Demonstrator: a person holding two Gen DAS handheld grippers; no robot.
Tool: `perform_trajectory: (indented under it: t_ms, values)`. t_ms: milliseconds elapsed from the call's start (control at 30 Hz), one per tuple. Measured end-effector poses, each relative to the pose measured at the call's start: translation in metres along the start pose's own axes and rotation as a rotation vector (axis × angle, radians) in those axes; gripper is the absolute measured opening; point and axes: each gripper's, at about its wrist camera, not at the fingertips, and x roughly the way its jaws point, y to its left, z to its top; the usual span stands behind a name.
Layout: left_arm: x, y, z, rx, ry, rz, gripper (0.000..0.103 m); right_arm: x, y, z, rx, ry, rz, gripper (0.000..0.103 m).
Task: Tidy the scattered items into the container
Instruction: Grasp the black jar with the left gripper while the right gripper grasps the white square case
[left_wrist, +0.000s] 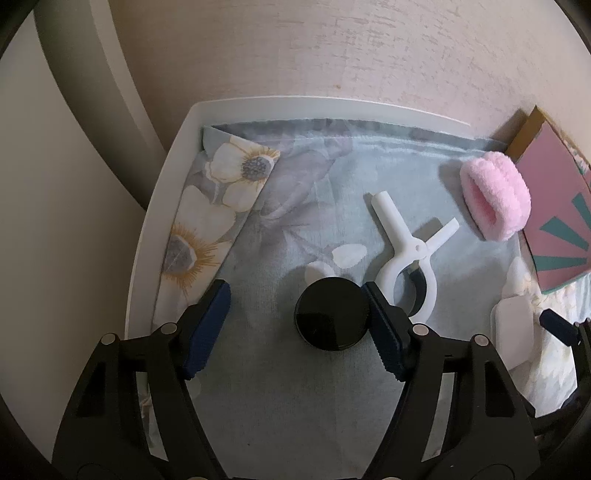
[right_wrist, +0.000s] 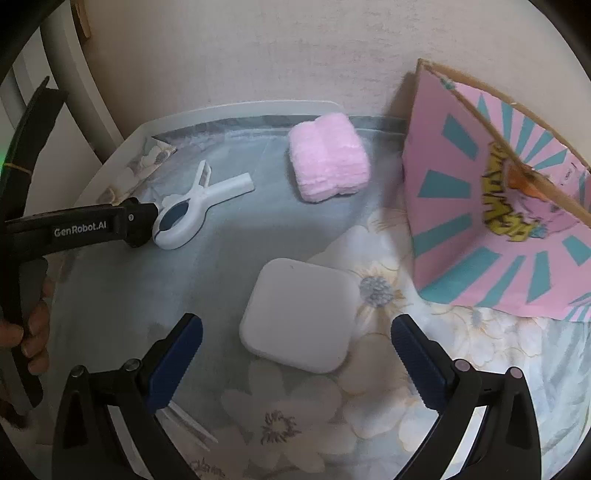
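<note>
Scattered items, namely the black disc (left_wrist: 331, 313), white clip (left_wrist: 408, 254), pink scrunchie (left_wrist: 495, 195) and white case (right_wrist: 300, 320), all lie on the floral cloth (left_wrist: 258, 369), none visibly inside the pink box (right_wrist: 491, 206), while the left gripper (left_wrist: 295, 328) and right gripper (right_wrist: 295, 365) hold their fingers apart.
</note>
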Motion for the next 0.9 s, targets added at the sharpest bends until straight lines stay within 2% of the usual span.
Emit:
perform_trajectory:
  t_ms: [267, 367, 433, 467, 500, 567, 667, 900]
  values:
    - [0.005, -0.006, -0.002, 0.018, -0.007, 0.009, 0.070, 0.014, 0.004, -0.001, -0.001, 0.012, -0.027, 0.101]
    - [0.006, -0.007, -0.003, 0.023, -0.009, 0.009, 0.068, 0.016, 0.005, -0.001, -0.015, 0.007, -0.041, 0.098]
    - [0.006, -0.007, -0.004, 0.016, -0.011, 0.000, 0.050, 0.016, 0.006, 0.000, -0.029, 0.005, -0.056, 0.093]
    - [0.005, -0.008, -0.005, 0.013, -0.014, -0.006, 0.043, 0.016, 0.007, 0.001, -0.042, 0.000, -0.056, 0.086]
    - [0.004, -0.009, -0.005, 0.016, -0.018, -0.007, 0.032, 0.015, 0.007, 0.001, -0.049, -0.006, -0.053, 0.073]
    - [0.003, -0.012, -0.006, 0.030, -0.021, 0.006, 0.032, 0.012, 0.010, 0.003, -0.072, -0.019, -0.043, 0.063]
    - [0.001, -0.012, -0.007, 0.027, -0.027, 0.000, 0.032, 0.010, 0.014, 0.002, -0.114, -0.026, -0.048, 0.063]
    - [-0.011, -0.012, -0.005, 0.008, -0.040, 0.000, 0.032, 0.003, 0.012, 0.002, -0.108, -0.044, -0.031, 0.062]
